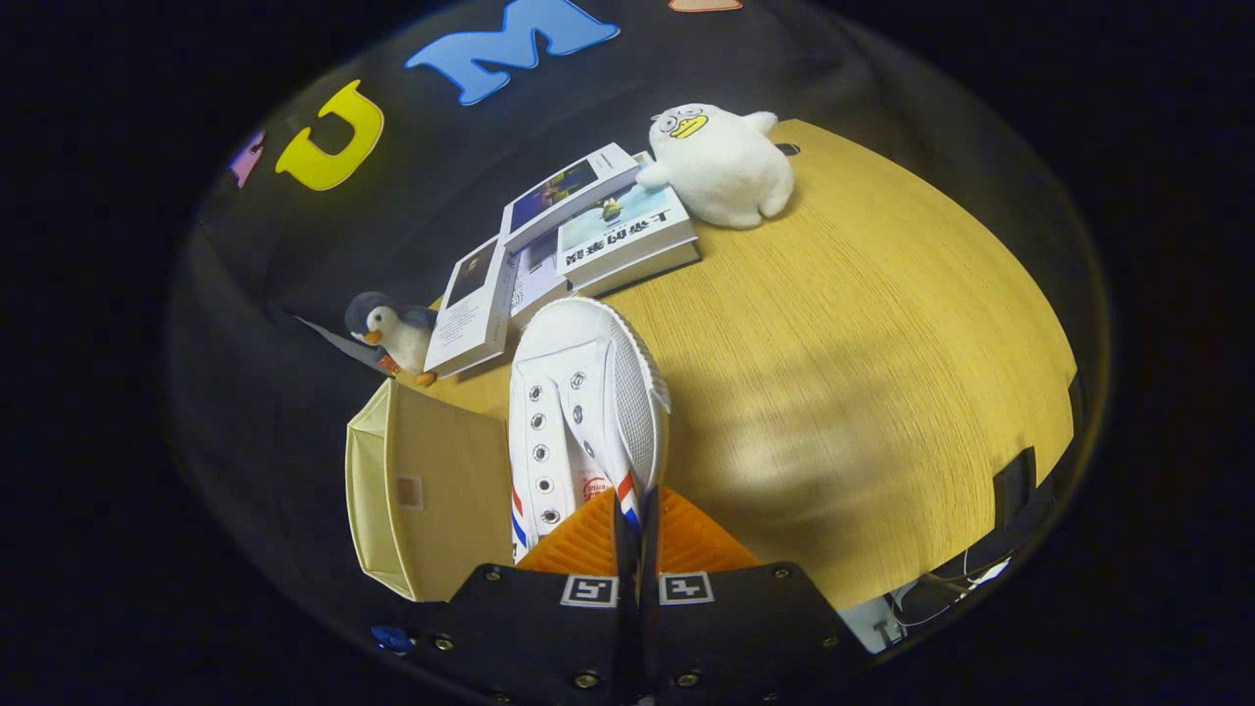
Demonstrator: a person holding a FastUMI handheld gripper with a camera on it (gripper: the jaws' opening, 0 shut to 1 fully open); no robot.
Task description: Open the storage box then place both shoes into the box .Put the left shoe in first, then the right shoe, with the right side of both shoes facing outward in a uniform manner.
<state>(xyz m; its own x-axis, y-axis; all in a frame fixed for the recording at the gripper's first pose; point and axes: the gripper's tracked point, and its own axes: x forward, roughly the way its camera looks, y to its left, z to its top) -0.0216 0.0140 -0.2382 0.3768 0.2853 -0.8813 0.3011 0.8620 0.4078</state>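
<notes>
The gripper [637,534] is clenched on the rim of a white shoe [578,412], near its heel, with both fingers pressed together on the thin canvas wall. The shoe is held just ahead of the fingers, its long axis running away from them and its rounded rubber toe pointed at the books [578,230]. Metal eyelets and red-and-blue stripes are seen on it. A beige fabric box [431,490] lies open just beside it on the wood-grain tabletop [863,373].

Wooden table [882,333], books [588,235], white duck plush [721,167], penguin plush [392,333], storage box [431,490]
</notes>
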